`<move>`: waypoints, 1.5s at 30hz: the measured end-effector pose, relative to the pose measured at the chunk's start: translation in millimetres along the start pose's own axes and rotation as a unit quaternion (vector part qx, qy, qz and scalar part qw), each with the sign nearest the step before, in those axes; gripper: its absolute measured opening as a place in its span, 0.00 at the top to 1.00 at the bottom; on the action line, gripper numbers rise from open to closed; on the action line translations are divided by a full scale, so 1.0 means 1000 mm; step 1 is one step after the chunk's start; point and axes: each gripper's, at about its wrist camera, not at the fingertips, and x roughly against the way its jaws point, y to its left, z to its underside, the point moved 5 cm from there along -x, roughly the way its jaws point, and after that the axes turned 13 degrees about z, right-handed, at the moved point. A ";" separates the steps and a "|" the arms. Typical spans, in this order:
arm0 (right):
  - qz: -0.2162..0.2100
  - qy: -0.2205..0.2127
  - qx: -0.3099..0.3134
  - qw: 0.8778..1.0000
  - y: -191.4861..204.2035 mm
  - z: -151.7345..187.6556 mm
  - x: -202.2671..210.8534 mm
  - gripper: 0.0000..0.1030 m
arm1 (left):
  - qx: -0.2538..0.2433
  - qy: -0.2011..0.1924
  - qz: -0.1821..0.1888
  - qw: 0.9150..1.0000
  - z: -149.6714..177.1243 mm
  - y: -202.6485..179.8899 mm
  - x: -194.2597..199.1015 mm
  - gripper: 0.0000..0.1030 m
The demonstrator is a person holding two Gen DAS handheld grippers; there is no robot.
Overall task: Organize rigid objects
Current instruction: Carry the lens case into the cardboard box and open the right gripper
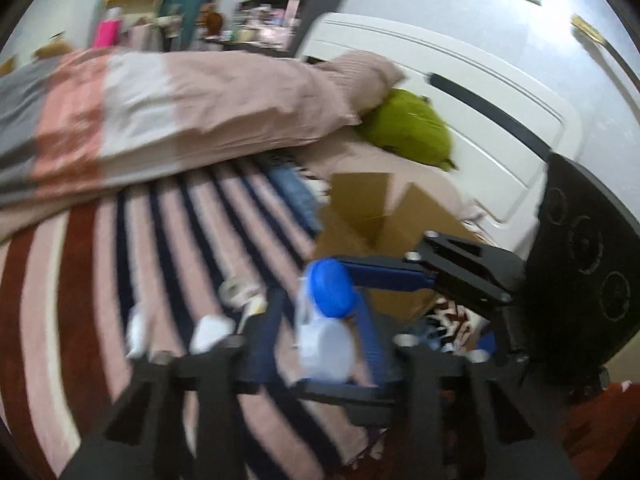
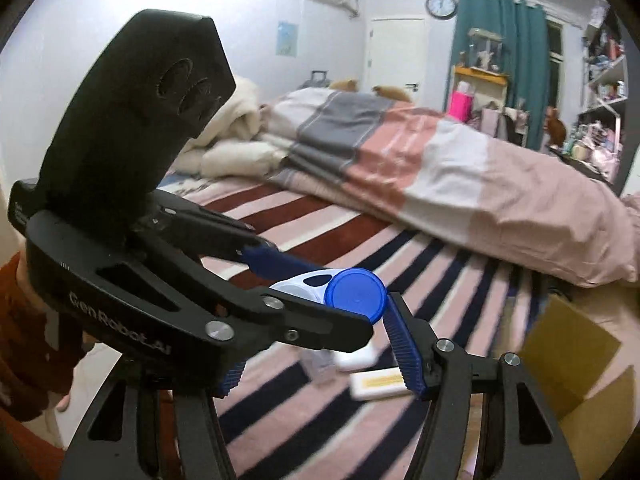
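Left tool (image 2: 316,280) clamps bottle (image 1: 324,336), blue cap (image 2: 356,294) toward right tool (image 1: 384,276).

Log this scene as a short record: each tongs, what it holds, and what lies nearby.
surface: striped bed cover
left tongs: shut on bottle, held clear of the cover
bottle: white, with blue cap
right tongs: open, holding nothing; one finger right beside the cap
box: cardboard, flaps open, right of the bottle in the right wrist view
below bottle: flat white packs lying on the cover
image quality: left wrist view blurred
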 end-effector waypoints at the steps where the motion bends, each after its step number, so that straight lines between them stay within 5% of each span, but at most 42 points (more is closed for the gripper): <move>1: 0.010 -0.001 -0.005 1.000 -0.012 0.001 0.002 0.43 | -0.015 0.005 -0.005 1.000 -0.008 -0.008 -0.010 0.77; 13: 0.100 0.060 -0.099 0.988 -0.158 0.047 0.022 0.43 | -0.064 0.102 0.071 0.990 -0.068 -0.065 -0.150 0.81; 23: 0.123 0.104 -0.111 0.981 -0.183 0.069 0.027 0.43 | -0.065 0.139 0.083 0.985 -0.073 -0.076 -0.188 0.80; 26: 0.135 0.107 -0.112 0.979 -0.182 0.070 0.027 0.38 | -0.061 0.126 0.079 0.987 -0.076 -0.075 -0.183 0.38; 27: 0.141 0.104 -0.112 0.978 -0.181 0.069 0.027 0.35 | -0.062 0.116 0.078 0.988 -0.078 -0.074 -0.177 0.32; 31: 0.149 0.105 -0.100 0.978 -0.174 0.065 0.031 0.29 | -0.059 0.089 0.077 0.991 -0.085 -0.070 -0.148 0.30; 34: 0.148 0.102 -0.096 0.979 -0.167 0.059 0.034 0.26 | -0.063 0.068 0.052 0.994 -0.087 -0.063 -0.121 0.26; 37: 0.142 0.094 -0.093 0.981 -0.155 0.051 0.037 0.11 | -0.060 0.051 0.029 0.996 -0.085 -0.053 -0.094 0.26; 45: 0.108 0.068 -0.050 0.991 -0.093 0.007 0.034 0.01 | -0.039 -0.009 -0.039 0.998 -0.063 -0.009 0.004 0.23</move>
